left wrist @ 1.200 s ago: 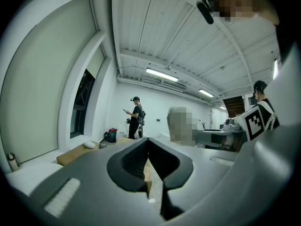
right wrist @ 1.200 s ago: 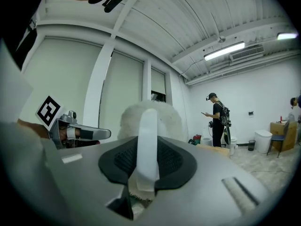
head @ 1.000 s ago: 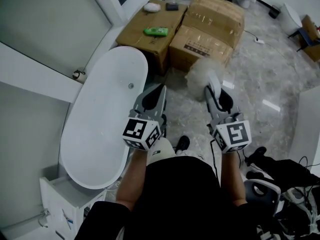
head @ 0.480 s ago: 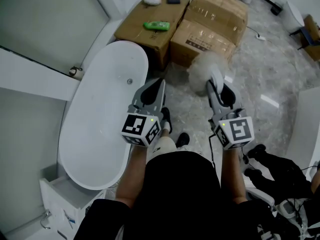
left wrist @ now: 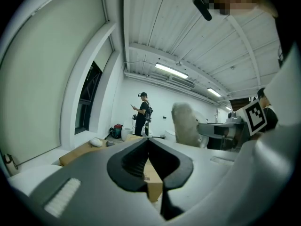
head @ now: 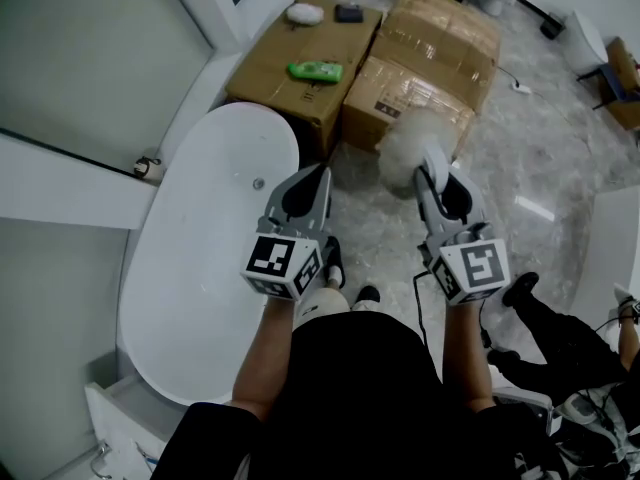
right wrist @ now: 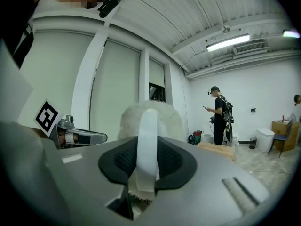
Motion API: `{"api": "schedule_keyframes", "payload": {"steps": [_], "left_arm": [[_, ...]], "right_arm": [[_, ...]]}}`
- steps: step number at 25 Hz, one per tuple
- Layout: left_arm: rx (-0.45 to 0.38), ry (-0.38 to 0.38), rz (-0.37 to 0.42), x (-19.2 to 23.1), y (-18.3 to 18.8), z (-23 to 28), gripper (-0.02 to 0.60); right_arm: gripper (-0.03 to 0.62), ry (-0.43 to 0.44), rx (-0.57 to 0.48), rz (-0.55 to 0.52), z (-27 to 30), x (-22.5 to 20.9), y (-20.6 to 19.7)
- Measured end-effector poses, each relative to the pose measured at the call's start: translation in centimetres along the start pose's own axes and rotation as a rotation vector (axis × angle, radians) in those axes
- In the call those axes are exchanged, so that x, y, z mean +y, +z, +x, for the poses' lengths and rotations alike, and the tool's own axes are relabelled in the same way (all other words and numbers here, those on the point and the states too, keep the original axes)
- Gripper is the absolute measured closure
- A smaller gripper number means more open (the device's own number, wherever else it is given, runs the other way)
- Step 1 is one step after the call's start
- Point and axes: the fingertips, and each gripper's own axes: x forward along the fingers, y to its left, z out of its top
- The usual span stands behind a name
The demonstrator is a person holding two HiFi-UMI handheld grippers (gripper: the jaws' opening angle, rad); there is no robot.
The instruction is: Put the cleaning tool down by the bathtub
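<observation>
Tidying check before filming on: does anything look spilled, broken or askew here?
Nothing stands out. The bathtub stands intact, the green bottle lies flat on a closed box, and the brush sits straight in the right gripper.

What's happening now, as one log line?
right gripper: holding duster | left gripper: shut, empty | duster: in air, not down yet | bathtub: on left side

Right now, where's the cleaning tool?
Head view, right side: cleaning tool clamped in the right gripper, just before the cardboard boxes, right of the bathtub.
</observation>
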Motion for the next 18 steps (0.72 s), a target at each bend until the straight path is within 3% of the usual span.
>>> {"api": "schedule_keyframes", "payload": {"steps": [11, 18], "left_arm": [[-0.023, -0.014, 0.008, 7.8, 3.2, 5.1, 0.584], [-0.018, -0.02, 0.014, 11.3, 3.5, 6.7, 0.583]], "right_arm": [[0.5, -0.027, -0.031, -0.023, 9.4, -0.9, 3.3], [0.5, -0.036, -0.037, -0.026, 12.8, -0.5, 3.4]]}}
